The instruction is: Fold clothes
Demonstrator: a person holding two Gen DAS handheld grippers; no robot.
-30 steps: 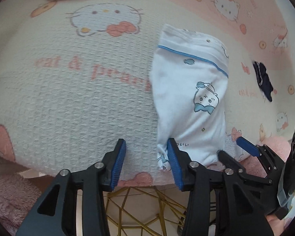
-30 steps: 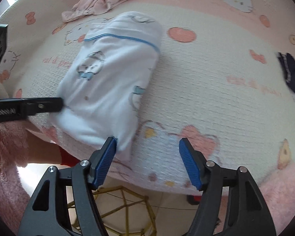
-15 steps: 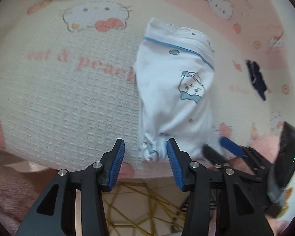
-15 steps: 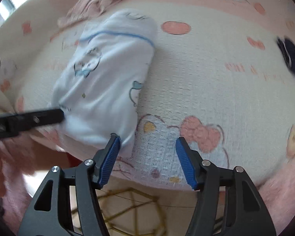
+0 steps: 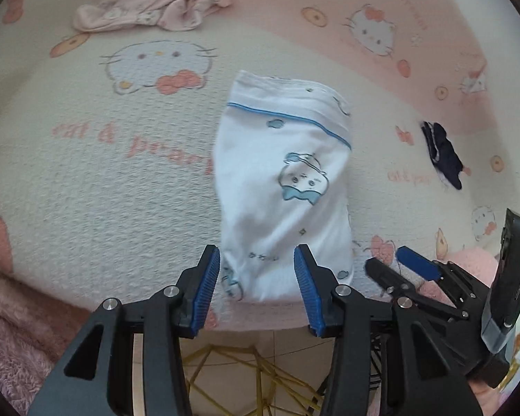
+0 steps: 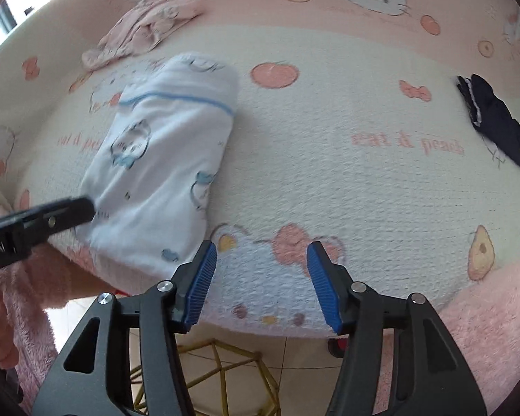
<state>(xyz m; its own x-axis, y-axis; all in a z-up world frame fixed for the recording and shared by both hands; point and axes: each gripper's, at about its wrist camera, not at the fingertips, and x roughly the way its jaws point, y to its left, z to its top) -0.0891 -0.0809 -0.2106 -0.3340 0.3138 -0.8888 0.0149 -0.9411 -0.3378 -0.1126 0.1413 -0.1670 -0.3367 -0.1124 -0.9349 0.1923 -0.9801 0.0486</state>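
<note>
Currently both my grippers stand wide, holding nothing: left gripper (image 5: 256,287) straddles near hem of white garment (image 5: 284,187), right gripper (image 6: 261,280) just beside its corner. Risk: pinching single layer, fold springs open; hem near bed (image 5: 86,187) edge may slip off. Garment: folded oblong, blue trim, cartoon print, lying mid-bed.

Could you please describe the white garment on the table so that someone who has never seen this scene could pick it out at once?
On the Hello Kitty cloth covering the table, look near the front edge, just ahead of the open left gripper. The white garment lies there folded into a long bundle. Unlike the crumpled pink garment and the small dark one, it has a blue stripe and cartoon prints.
</note>
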